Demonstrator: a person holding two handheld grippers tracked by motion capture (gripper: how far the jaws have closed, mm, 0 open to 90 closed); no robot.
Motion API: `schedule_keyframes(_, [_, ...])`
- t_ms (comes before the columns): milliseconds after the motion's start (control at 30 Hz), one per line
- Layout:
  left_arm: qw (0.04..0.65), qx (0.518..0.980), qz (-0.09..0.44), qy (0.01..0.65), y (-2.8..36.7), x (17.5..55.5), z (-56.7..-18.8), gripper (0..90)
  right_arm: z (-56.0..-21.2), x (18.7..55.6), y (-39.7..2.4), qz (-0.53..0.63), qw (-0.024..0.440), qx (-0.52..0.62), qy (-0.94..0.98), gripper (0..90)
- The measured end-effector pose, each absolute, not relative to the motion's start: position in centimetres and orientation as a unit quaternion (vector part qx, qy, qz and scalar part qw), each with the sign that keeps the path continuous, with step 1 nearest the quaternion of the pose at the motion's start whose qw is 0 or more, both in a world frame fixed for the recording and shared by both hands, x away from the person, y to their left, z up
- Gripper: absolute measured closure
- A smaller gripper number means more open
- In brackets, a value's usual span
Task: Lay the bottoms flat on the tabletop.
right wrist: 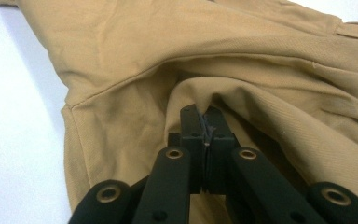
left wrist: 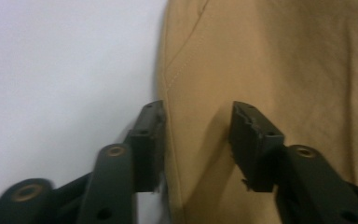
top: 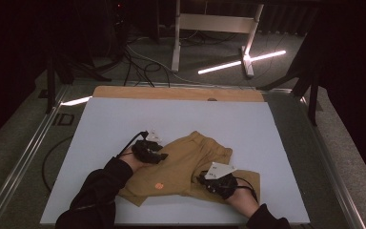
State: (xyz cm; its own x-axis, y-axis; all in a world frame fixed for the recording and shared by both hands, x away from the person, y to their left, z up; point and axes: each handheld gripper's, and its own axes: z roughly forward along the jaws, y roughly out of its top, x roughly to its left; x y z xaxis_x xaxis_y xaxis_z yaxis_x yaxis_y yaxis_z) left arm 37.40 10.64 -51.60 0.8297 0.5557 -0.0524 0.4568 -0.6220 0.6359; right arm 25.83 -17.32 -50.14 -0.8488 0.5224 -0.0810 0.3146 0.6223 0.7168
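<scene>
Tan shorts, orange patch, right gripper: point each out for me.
tan shorts (top: 186,162), high view, on the middle of the cloth.
orange patch (top: 158,186), high view, on the small mark near the near hem.
right gripper (right wrist: 206,122), right gripper view, between the tips of the jaws, closed on a fold of cloth.

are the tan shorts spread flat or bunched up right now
Bunched, not flat. The tan shorts lie skewed on the table, and the right gripper pinches a raised fold of cloth.

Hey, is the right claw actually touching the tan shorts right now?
Touching. In the right gripper view, the right claw has its jaws shut together on a raised fold of the tan shorts, the cloth pinched between them and tented up around the tips.
</scene>
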Motion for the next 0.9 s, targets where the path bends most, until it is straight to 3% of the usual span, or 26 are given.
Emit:
schedule_keyframes(167, [0.329,0.903,0.064,0.268,10.1,37.1,-51.4,85.4,-50.0,25.7,-17.3,0.362,0.147,0.235,0.89,89.3])
schedule_keyframes(400, [0.323,0.902,0.097,0.27,11.0,36.2,-50.0,87.1,-49.7,25.5,-18.1,0.357,0.155,0.232,0.891,89.5])
schedule_keyframes(667, [0.317,0.895,0.124,0.287,15.0,34.4,-47.8,87.2,-49.3,25.7,-20.6,0.333,0.177,0.257,0.89,89.6])
schedule_keyframes(900, [0.326,0.887,0.098,0.312,17.1,33.1,-48.5,87.0,-49.3,26.0,-22.7,0.33,0.176,0.281,0.884,89.5])
